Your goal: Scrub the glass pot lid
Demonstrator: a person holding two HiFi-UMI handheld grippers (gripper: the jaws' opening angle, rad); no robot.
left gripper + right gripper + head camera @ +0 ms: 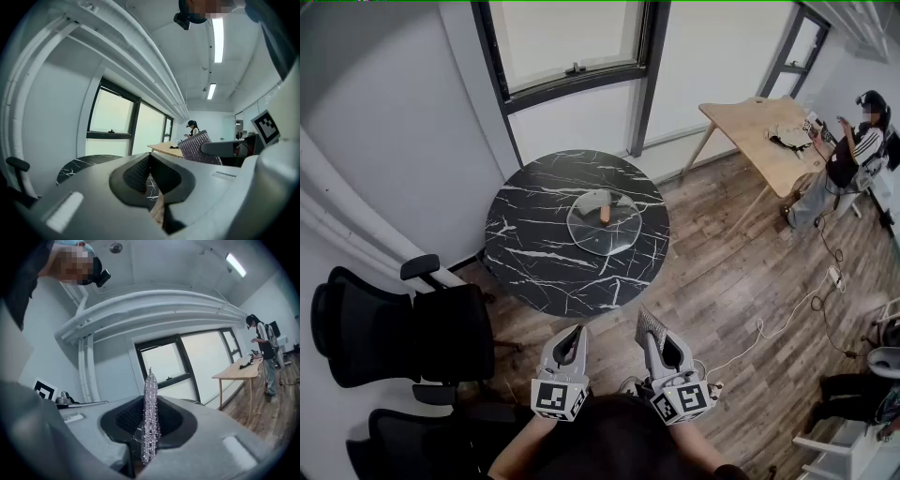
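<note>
Standing back from the round black marble table, we hold both grippers low.
Our right gripper pinches a flat, glittery mesh scrubber; our left gripper is closed on nothing. The domed glass pot lid lies on the table.

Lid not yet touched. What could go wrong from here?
1. The lid lies loose on the smooth table; scrubbing may slide it unless the shut, empty left tongs steady it.
2. The right tongs hold the mesh scrubber with most sticking out; pressing could pull it free.
</note>
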